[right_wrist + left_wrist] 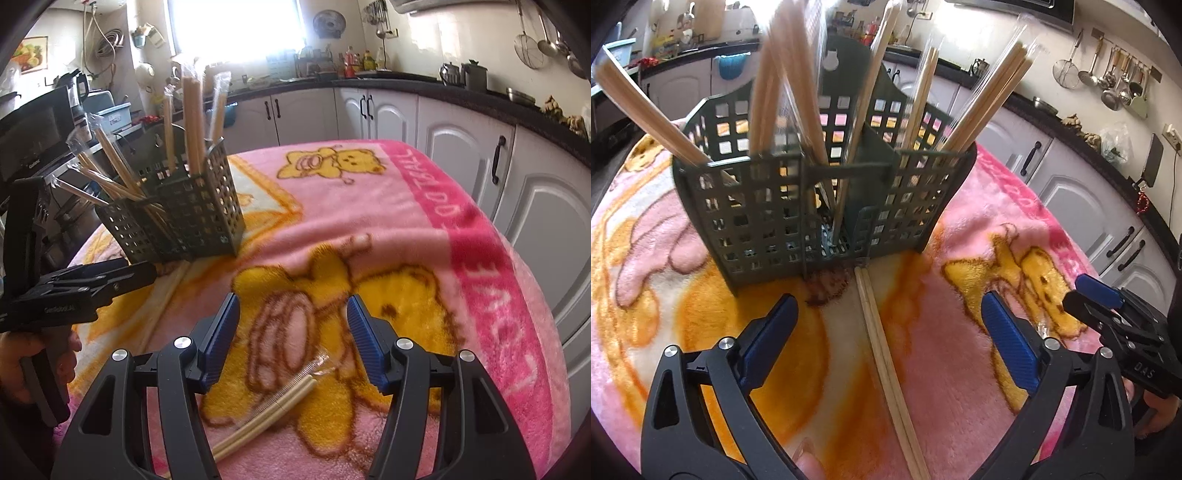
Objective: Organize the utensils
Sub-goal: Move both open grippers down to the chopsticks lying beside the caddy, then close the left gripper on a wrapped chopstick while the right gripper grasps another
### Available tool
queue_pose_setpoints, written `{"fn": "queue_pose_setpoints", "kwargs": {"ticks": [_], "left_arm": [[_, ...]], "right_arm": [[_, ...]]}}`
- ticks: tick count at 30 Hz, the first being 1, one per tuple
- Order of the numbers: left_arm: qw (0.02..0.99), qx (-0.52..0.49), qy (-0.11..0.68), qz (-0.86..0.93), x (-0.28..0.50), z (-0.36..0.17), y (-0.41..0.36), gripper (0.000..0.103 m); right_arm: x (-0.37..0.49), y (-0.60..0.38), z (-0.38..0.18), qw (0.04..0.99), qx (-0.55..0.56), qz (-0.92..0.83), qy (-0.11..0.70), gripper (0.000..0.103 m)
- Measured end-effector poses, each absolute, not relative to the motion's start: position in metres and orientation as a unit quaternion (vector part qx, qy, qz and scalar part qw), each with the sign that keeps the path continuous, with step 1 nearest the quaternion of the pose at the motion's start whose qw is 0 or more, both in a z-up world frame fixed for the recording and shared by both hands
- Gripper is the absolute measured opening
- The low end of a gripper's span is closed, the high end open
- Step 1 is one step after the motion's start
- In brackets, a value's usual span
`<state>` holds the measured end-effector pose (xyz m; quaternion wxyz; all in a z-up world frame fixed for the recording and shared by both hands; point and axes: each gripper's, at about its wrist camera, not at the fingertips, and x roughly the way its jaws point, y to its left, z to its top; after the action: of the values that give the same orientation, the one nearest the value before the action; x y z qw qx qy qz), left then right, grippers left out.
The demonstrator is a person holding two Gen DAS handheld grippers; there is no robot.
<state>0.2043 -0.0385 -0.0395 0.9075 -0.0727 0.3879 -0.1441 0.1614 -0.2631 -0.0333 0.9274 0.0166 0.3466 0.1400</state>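
Note:
A dark slotted utensil caddy stands on the pink cartoon blanket and holds several wrapped wooden chopsticks. A loose pair of wooden chopsticks lies on the blanket, running from the caddy's foot toward me. My left gripper is open, hovering astride that pair without touching it. My right gripper is open too. A pale pair of chopsticks in a clear wrapper lies on the blanket under its gap, untouched. The caddy stands to its far left.
White cabinets under a dark counter run behind and to the right of the table. Ladles and strainers hang on the wall. The blanket drops over the table edge at the right. A hand holds the left gripper's handle.

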Motion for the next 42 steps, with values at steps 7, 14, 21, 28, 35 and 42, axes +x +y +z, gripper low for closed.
{"fn": "queue_pose_setpoints", "kwargs": {"ticks": [7, 14, 21, 28, 35, 42], "left_arm": [[0.905, -0.061, 0.400, -0.133, 0.220, -0.052, -0.049, 0.081], [0.900, -0.054, 0.418, -0.114, 0.234, -0.065, -0.057, 0.069], [0.897, -0.049, 0.430, -0.092, 0.245, -0.074, -0.062, 0.053], [0.898, -0.050, 0.430, -0.078, 0.246, -0.075, -0.054, 0.031], [0.895, -0.070, 0.433, -0.082, 0.246, -0.075, -0.035, 0.015], [0.891, -0.098, 0.433, -0.097, 0.241, -0.073, -0.020, 0.009]], "right_arm": [[0.164, -0.273, -0.046, 0.919, 0.028, 0.132, 0.370, 0.058], [0.172, -0.284, -0.058, 0.905, 0.057, 0.128, 0.402, 0.058], [0.176, -0.278, -0.074, 0.889, 0.055, 0.140, 0.433, 0.057], [0.177, -0.268, -0.078, 0.888, 0.032, 0.123, 0.442, 0.043], [0.173, -0.259, -0.080, 0.886, -0.001, 0.122, 0.447, 0.019], [0.167, -0.252, -0.072, 0.886, 0.028, 0.159, 0.434, 0.005]]}}
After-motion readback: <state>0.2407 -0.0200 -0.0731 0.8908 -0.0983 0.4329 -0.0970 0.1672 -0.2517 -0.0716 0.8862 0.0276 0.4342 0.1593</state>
